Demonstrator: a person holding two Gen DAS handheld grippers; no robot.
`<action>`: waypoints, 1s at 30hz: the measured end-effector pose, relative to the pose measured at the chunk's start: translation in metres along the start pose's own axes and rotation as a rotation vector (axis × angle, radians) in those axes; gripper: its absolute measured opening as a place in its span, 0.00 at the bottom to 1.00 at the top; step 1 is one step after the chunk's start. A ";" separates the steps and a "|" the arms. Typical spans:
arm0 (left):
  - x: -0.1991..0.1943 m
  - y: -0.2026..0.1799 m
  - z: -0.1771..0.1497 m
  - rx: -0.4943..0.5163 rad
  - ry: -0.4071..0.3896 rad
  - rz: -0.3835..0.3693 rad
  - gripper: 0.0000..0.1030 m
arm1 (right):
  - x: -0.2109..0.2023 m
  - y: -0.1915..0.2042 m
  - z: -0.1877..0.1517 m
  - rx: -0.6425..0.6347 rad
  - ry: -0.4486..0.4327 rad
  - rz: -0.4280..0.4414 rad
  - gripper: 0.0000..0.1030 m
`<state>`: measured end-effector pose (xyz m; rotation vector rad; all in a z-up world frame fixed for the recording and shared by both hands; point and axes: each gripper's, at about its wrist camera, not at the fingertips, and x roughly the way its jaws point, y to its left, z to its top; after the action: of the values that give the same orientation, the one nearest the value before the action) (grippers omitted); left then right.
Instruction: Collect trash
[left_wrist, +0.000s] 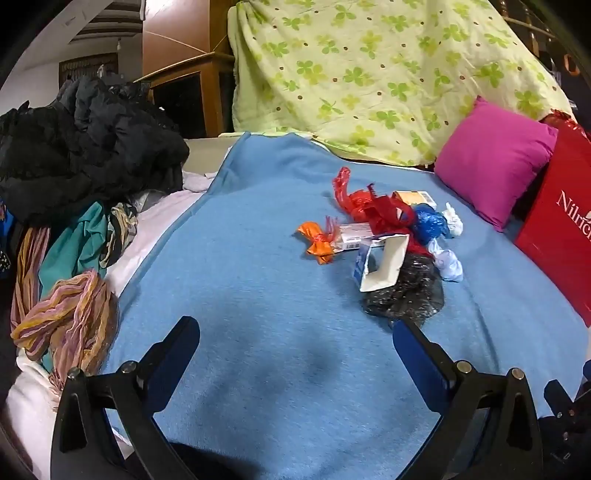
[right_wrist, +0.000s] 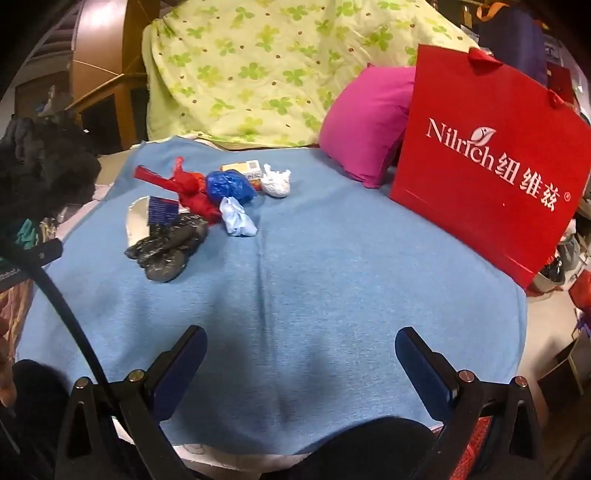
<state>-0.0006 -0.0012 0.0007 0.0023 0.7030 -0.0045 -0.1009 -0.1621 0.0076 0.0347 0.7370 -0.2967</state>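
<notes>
A small heap of trash (left_wrist: 388, 236) lies on the blue blanket (left_wrist: 240, 295), ahead of our left jaws and to their right, well beyond the tips; from our right jaws it sits ahead and to the left. We judge nearly all of it light and soft: a crumpled black plastic bag (right_wrist: 166, 247) nearest us, a twisted red plastic bag (right_wrist: 188, 192), a balled blue bag (right_wrist: 229, 186), two wads of pale tissue or film (right_wrist: 238, 218), and an orange foil wrapper (left_wrist: 317, 240) at the heap's left edge. These should crush under the pads and may slip, so we would pinch each at its thickest bunch or at a knot. The torn white carton (left_wrist: 380, 266) and the small printed boxes (left_wrist: 351, 236) look stiffer; we would take them across a flat side or an edge.

Our left gripper (left_wrist: 295, 343) and right gripper (right_wrist: 301, 350) both hang over bare blanket, jaws spread wide with nothing between them. The red paper shopping bag (right_wrist: 480, 177) stands ahead and right of the right jaws, leaning by the pink cushion (right_wrist: 365, 125), and looks the likely place for the litter. Its mouth is not in view. A pile of clothes (left_wrist: 85, 147) lies left of the left jaws.
</notes>
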 end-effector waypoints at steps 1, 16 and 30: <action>-0.001 -0.001 0.000 0.001 0.002 -0.004 1.00 | -0.002 0.002 0.000 -0.006 -0.008 -0.005 1.00; -0.001 -0.013 -0.005 0.027 0.013 -0.013 1.00 | -0.007 0.011 -0.005 -0.021 -0.015 0.029 1.00; -0.003 -0.017 -0.006 0.052 0.007 -0.003 1.00 | -0.009 0.003 -0.007 0.004 -0.021 0.012 1.00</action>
<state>-0.0065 -0.0179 -0.0021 0.0510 0.7100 -0.0260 -0.1107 -0.1564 0.0083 0.0397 0.7155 -0.2870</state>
